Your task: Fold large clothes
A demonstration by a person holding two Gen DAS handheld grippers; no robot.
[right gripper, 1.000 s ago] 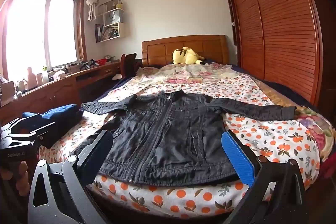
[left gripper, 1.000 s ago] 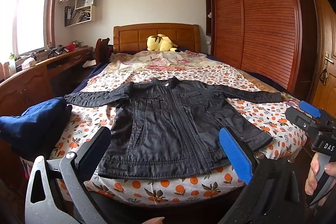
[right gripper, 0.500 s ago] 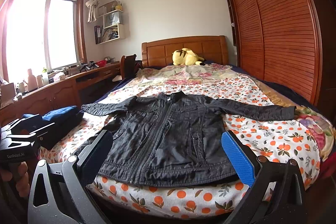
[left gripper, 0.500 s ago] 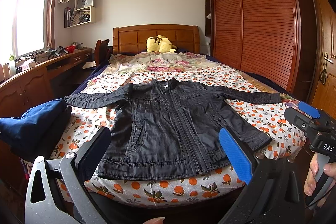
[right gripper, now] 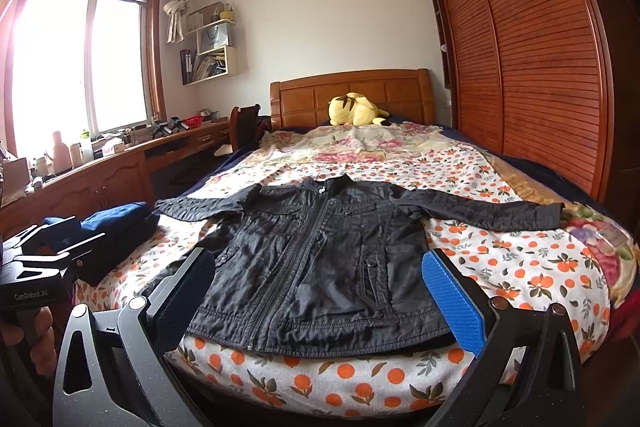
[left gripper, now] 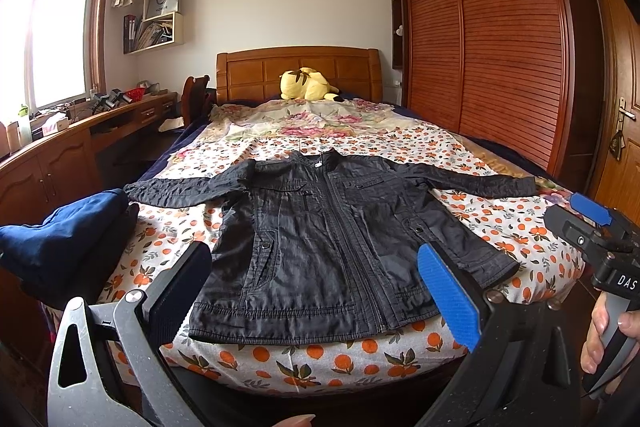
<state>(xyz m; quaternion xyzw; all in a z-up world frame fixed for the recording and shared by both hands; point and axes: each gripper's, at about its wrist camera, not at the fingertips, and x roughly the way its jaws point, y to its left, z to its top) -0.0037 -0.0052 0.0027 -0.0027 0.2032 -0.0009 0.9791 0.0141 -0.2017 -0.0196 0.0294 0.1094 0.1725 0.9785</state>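
Observation:
A black zip-up jacket (left gripper: 332, 239) lies flat, front up, on the bed with both sleeves spread out sideways; it also shows in the right wrist view (right gripper: 320, 259). Its hem is at the bed's near edge. My left gripper (left gripper: 316, 287) is open and empty, held in front of the bed's foot, short of the hem. My right gripper (right gripper: 320, 291) is open and empty too, at about the same distance. The right gripper shows at the right edge of the left wrist view (left gripper: 592, 227), the left gripper at the left edge of the right wrist view (right gripper: 44, 259).
The bed (left gripper: 520, 227) has an orange-patterned sheet. Folded dark blue clothes (left gripper: 60, 239) lie at its left edge. A yellow plush toy (left gripper: 306, 83) sits by the headboard. A wooden desk (left gripper: 60, 155) runs along the left wall, a wardrobe (left gripper: 500, 47) along the right.
Both views have tilted up slightly, so the jacket sits lower in frame. The jacket has not moved and both grippers stay open.

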